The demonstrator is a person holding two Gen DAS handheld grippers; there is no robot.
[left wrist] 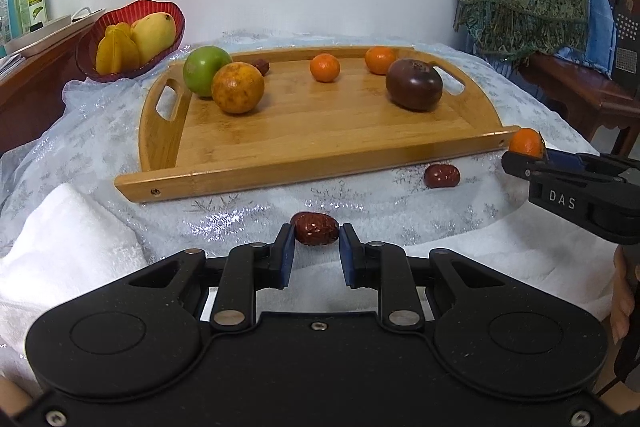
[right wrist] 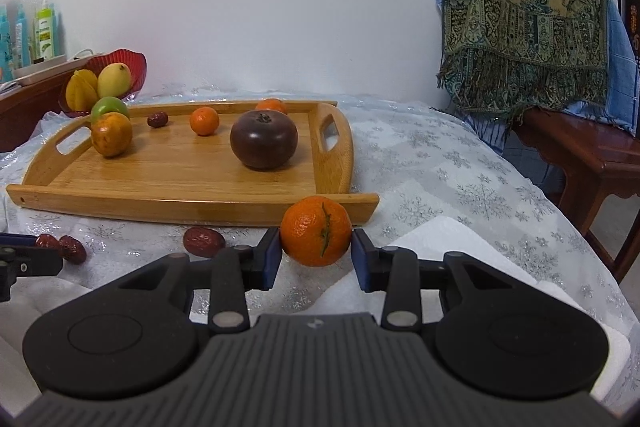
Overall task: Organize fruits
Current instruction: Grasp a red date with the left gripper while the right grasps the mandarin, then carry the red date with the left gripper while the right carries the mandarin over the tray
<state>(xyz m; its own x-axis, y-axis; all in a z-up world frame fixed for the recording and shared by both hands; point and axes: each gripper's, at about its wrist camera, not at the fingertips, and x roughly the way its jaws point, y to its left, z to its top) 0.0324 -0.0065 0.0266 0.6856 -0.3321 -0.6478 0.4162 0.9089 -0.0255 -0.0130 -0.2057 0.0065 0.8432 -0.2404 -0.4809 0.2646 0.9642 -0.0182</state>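
My left gripper [left wrist: 316, 233] is shut on a red date [left wrist: 316, 229] just above the cloth, in front of the wooden tray [left wrist: 320, 155]. My right gripper [right wrist: 316, 241] is shut on a small mandarin [right wrist: 316, 231] by the tray's front right corner; it also shows in the left wrist view [left wrist: 526, 142]. A second date [left wrist: 441, 175] lies loose on the cloth before the tray. The tray holds a green apple [left wrist: 204, 69], an orange [left wrist: 237, 87], two mandarins [left wrist: 325, 67], a dark purple fruit [left wrist: 414, 84] and a date [left wrist: 262, 66].
A red bowl [left wrist: 176, 27] with a mango and a starfruit stands at the back left. A folded white towel [left wrist: 68, 239] lies front left. A wooden bench [right wrist: 592, 163] draped with a patterned cloth stands to the right. Bottles stand on a shelf far left.
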